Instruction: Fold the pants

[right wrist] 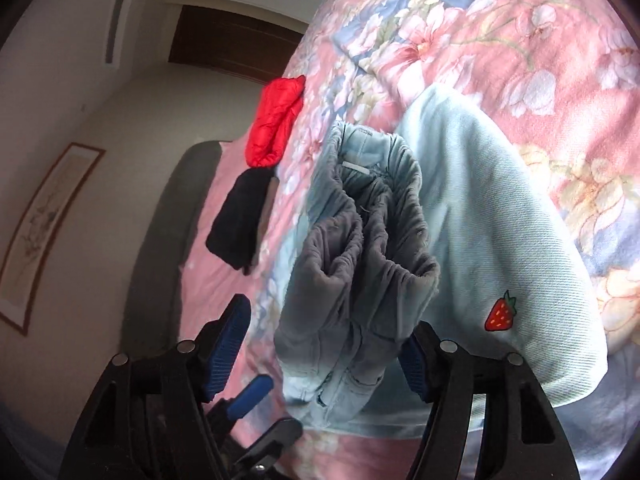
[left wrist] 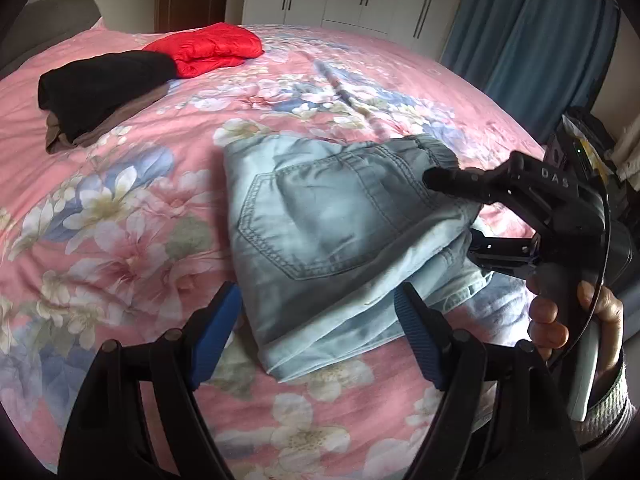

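On the floral bedspread [left wrist: 120, 248], folded pale pants [left wrist: 320, 220] lie between my left gripper [left wrist: 320, 332]'s wide-open jaws; at three o'clock my right gripper [left wrist: 452, 208] straddles their waistband, grip unclear.

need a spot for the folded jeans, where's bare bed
Free patch: bedspread left of the jeans, below the black garment. Another beyond the jeans, right of the red jacket. Crowded on the jeans' right, at the right gripper.
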The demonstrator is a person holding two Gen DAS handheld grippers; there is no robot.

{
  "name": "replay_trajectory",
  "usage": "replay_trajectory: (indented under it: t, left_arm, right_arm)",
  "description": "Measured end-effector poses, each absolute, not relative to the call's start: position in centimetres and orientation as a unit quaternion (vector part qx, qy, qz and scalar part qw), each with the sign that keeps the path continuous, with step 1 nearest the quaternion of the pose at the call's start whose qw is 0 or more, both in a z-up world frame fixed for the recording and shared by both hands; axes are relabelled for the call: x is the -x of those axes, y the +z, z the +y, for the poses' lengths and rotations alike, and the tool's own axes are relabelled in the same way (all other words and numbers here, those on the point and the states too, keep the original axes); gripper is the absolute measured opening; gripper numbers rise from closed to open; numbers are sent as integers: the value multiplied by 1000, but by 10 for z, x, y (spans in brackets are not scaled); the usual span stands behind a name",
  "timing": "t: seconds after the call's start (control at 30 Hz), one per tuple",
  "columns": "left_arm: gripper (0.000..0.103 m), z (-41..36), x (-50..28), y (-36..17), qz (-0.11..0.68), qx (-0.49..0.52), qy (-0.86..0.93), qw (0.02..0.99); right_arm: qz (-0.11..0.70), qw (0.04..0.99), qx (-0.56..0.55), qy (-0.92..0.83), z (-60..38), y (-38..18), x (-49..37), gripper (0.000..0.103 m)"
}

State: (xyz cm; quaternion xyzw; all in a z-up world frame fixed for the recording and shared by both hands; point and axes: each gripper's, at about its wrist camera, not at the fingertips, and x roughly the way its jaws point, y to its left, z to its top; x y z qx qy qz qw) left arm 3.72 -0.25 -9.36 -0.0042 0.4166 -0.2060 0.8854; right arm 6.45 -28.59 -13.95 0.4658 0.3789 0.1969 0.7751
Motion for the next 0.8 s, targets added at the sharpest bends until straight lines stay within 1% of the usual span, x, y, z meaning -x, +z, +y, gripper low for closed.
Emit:
replay_trajectory:
  t: [0.07,0.1,0.13,0.17,0.2,0.23,0.27,0.37,0.47,0.53,0.57,0.6,0.67,0.73,0.8]
  left_arm:
    - [79,10,-38,-96,419,26,-191,887]
    - [79,15,-39,-97,422,36,-186,887]
    - [79,19,-39,-99,426,43,-181,885]
    - [79,22,-40,-101,428,47,-178,885]
    - [79,24,-39,-102,429,49,-174,885]
    - [79,25,-39,-103,430,50,-171,885]
    - [79,26,-40,-104,431,52,-169,885]
    - [79,29,-40,-108,436,62,-167,882]
    - [79,26,-43,-114,448,66,-165,876]
    - [79,23,-45,-114,452,69,-167,873]
    - [79,21,-44,-113,451,71,-170,873]
    - [79,19,-44,-113,450,70,-173,873]
    - [79,15,-46,-112,450,63,-175,873]
    - [79,13,-46,-112,450,58,-176,874]
    - [79,12,-46,-112,450,58,-178,873]
  right_arm:
    - [384,786,-448,184,-281,-138,-69,69]
    - [390,796,-429,173,-278,-137,-70,62]
    - [393,809,-407,160,-276,-135,-69,51]
    - [388,822,-388,152,-275,-133,-69,47]
    - [381,833,-372,149,-276,-130,-67,40]
    - [372,843,-360,144,-278,-125,-64,31]
    - [363,851,-352,144,-281,-120,-60,29]
    - [343,865,-340,135,-293,-109,-52,28]
    - [330,871,-347,111,-310,-110,-43,28]
    - [348,862,-352,106,-317,-124,-44,29]
    - [376,851,-352,104,-318,-136,-52,32]
    - [405,837,-355,99,-321,-149,-57,33]
    - [398,825,-384,115,-331,-159,-50,33]
    - [388,823,-395,127,-339,-156,-42,43]
    - [381,826,-398,120,-348,-152,-33,48]
